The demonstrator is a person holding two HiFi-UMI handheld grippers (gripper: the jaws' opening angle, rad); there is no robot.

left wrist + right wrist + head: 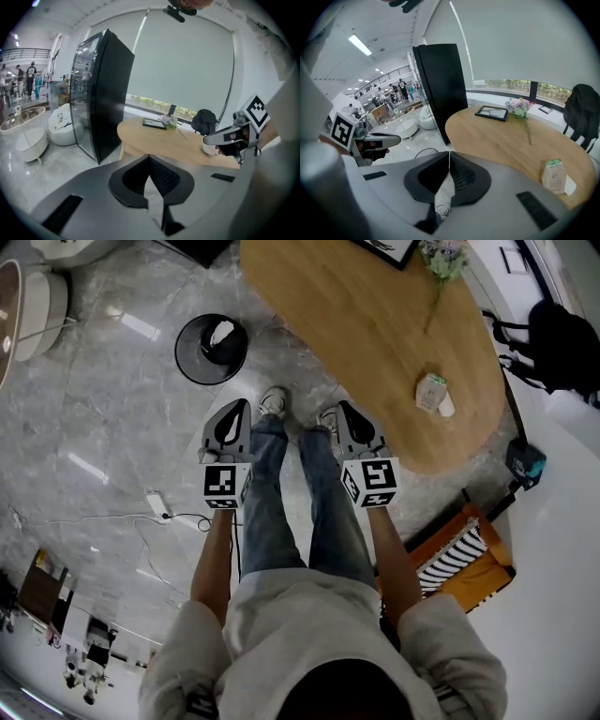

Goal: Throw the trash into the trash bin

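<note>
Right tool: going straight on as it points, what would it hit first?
Probably the near edge of the wooden table, just beyond the right tool; tilted downward, it might instead reach the gray floor beside it.

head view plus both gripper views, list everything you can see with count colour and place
trash bin: 1, black, on the grey floor left of the table, something white inside
table: 1, light wood, rounded, upper right of the head view
packet: 1, pale with a green top, near the table's edge
picture frame: 1, black, far end of the table
flowers: 1 bunch, pale purple, beside the picture frame
chair: 1, black, behind the table
tall panel: 1, black, past the table's end
power strip: 1, white, on the floor at lower left, cable attached
left gripper: 1, grey, jaws shut, nothing between them
right gripper: 1, grey, jaws shut, nothing between them
legs: 2, blue jeans, between the grippers
</note>
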